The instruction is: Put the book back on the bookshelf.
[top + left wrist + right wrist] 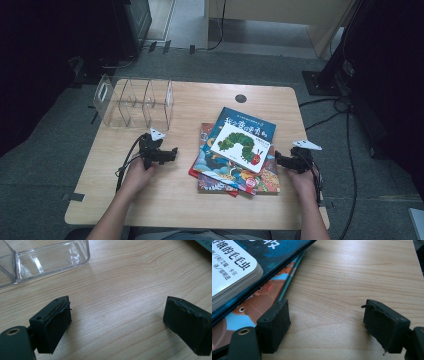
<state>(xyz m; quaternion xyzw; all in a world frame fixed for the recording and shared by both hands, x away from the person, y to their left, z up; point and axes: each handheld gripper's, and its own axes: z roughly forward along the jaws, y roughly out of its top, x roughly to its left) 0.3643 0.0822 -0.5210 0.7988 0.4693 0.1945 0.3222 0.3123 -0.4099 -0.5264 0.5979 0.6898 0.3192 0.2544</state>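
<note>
Both grippers sit spread with nothing between the jaws; the left hand-held gripper point(172, 152) rests on bare surface point(165, 200) just in front of the clear divided rack point(135, 102), while the right hand-held gripper point(278, 160) is parked right beside the stack of picture books point(237, 152), caterpillar book point(239, 142) on top; my guess is the books go into the rack, so each hand waits near its end of the job.
</note>
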